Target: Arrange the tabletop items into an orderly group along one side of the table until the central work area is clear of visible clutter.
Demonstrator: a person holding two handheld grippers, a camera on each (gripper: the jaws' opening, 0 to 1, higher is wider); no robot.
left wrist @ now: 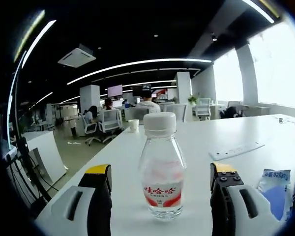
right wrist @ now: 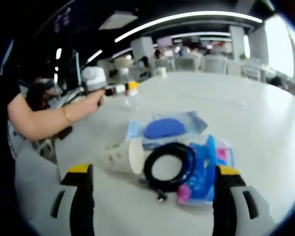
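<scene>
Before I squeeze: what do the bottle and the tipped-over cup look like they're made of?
Bottle: apparently thin clear plastic, glossy; you see the table through it. White cap looks like opaque plastic. Cup: probably paper, matte white with a faint print, lying on its side.

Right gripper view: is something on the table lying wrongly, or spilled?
Yes. The paper cup lies on its side, its open mouth toward the black coiled cable. No spill shows on the table. The water bottle in the left gripper view stands upright, capped.
</scene>
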